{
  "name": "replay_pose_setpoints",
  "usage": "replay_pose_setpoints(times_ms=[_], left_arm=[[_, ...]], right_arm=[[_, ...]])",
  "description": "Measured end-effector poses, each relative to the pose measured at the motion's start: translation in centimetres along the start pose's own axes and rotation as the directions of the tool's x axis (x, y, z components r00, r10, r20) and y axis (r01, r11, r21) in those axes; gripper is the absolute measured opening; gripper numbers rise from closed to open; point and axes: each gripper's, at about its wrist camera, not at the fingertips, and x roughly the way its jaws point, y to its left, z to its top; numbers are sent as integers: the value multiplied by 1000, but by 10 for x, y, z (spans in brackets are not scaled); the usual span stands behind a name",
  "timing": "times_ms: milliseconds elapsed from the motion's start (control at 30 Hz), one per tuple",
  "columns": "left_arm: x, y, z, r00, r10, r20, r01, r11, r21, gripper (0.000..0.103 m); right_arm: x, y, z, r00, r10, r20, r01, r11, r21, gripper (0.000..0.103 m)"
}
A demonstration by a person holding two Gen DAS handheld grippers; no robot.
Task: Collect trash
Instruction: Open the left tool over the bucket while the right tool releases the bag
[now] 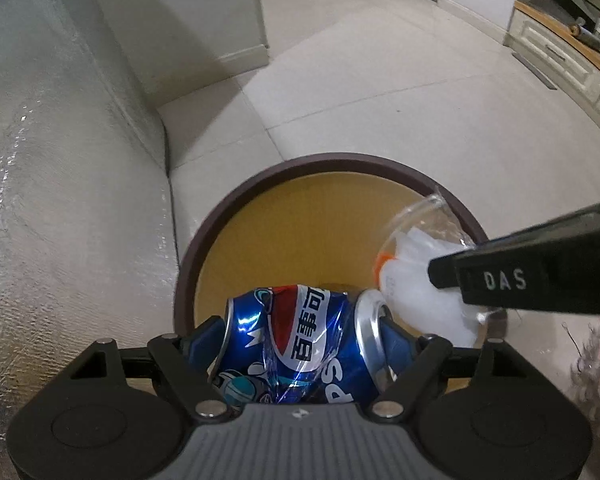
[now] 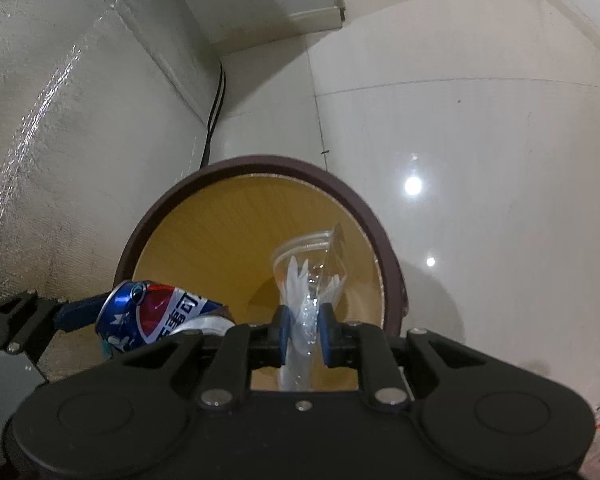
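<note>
A crushed blue Pepsi can [image 1: 296,344] lies sideways between the blue pads of my left gripper [image 1: 300,340], which press on both its ends. It hangs over the near edge of a round bin [image 1: 340,158] with a brown rim and a yellow inside. My right gripper [image 2: 304,328] is shut on a crumpled clear plastic cup [image 2: 308,264] with white tissue inside, also above the bin [image 2: 260,162]. In the left wrist view the cup [image 1: 420,264] sits to the right of the can, with a black right finger [image 1: 500,280] over it. The can [image 2: 156,312] shows at the left in the right wrist view.
A silver foil-covered surface [image 1: 60,200] rises left of the bin. Pale floor tiles [image 1: 380,80] stretch beyond it. A black cable [image 2: 216,108] runs down by the wall. Low cabinets [image 1: 560,48] stand far right, and a patterned wrapper [image 1: 596,360] lies at the right edge.
</note>
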Motion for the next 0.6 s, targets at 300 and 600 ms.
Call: replay_pose_setpoints(times_ms=[300,600], left_arm=[[0,-8,-1,999,-10,-40,10,1000,-7,101],[-3,-16,-13,994,-22,-109,25,999,27,103]], right_arm=[[-2,-4,-1,1000,24,0,-24,999,42,42],[-11,-8,-5,999,18,-28,-16,999,39,58]])
